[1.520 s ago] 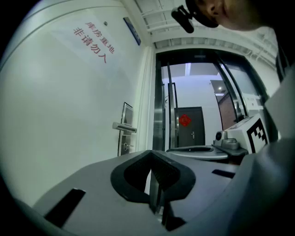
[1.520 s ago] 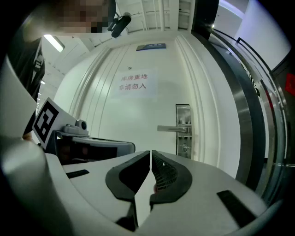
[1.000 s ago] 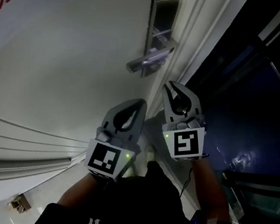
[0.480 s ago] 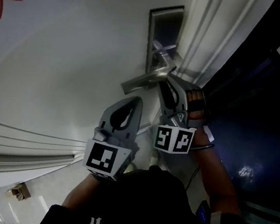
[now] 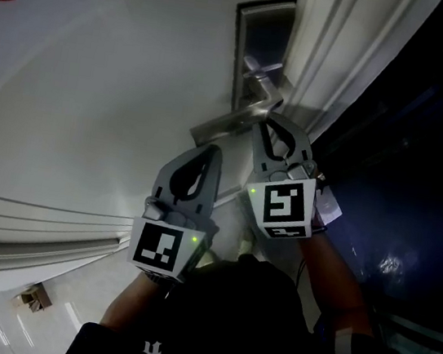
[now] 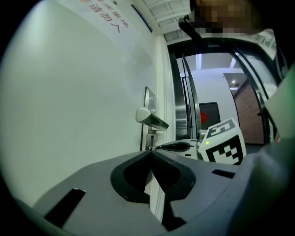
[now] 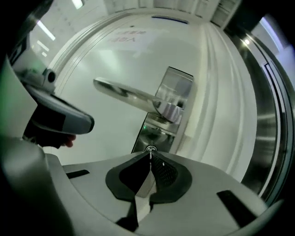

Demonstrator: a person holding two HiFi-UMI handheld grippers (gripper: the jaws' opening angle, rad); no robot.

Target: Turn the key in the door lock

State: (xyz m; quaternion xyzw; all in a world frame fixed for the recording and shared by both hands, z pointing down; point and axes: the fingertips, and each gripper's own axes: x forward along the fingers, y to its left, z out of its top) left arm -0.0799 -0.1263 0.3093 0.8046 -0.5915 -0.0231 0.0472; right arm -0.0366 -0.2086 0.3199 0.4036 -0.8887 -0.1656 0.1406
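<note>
Right gripper: jaws pinched shut on small silver key, seated in brushed-steel lock plate just under silver lever handle. Left gripper: jaws together, empty, alongside. Red characters on white door: unreadable.
</note>
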